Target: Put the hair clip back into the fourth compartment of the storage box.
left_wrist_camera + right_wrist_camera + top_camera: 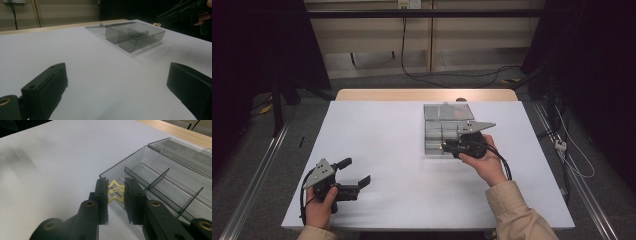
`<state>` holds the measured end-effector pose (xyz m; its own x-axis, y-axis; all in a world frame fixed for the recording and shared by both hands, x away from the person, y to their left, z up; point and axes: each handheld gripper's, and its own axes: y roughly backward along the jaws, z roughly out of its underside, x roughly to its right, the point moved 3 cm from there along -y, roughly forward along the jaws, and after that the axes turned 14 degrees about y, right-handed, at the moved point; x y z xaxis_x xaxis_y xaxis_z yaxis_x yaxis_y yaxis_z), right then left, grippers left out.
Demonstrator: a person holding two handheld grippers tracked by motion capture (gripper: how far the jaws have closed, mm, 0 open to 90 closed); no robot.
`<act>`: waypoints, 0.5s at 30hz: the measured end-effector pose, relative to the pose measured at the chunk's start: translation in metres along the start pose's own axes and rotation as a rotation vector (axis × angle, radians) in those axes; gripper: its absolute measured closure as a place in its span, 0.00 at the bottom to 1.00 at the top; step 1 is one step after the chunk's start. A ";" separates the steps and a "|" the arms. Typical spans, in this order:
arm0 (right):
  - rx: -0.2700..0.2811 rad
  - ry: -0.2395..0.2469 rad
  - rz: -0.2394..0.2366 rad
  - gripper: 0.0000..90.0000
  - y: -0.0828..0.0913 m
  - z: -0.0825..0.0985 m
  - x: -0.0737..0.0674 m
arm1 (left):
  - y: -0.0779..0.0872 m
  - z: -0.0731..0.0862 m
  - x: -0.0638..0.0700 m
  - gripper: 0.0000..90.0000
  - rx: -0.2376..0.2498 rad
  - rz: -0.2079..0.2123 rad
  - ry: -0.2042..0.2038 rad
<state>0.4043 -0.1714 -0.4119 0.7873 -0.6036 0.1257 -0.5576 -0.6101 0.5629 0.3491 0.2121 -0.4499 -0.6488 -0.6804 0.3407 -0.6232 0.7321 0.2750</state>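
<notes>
Right hand-held gripper (116, 195) clamping yellow zigzag piece (116, 190), over clear box (160, 182)

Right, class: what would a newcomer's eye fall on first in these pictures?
First, the small pale yellow zigzag piece pinched between the jaws of the right gripper, at the near corner of the clear grey plastic compartment box. That box, lid laid open, sits right of centre on the white table. The left gripper rests open near the front left.

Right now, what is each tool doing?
Left tool: open, holding nothing, above the table.
Right tool: closed on a yellow zigzag piece at the clear box.
</notes>
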 end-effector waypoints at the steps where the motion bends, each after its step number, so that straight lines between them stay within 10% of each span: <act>1: -0.002 0.001 0.001 0.82 -0.001 -0.001 0.000 | 0.000 0.000 0.000 0.04 0.002 0.001 0.004; 15: 0.006 0.002 0.003 0.82 -0.011 -0.006 0.003 | 0.000 0.000 0.000 0.04 -0.001 0.006 0.011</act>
<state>0.4148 -0.1635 -0.4127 0.7861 -0.6043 0.1295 -0.5617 -0.6111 0.5578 0.3492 0.2118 -0.4503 -0.6480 -0.6754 0.3519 -0.6189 0.7363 0.2736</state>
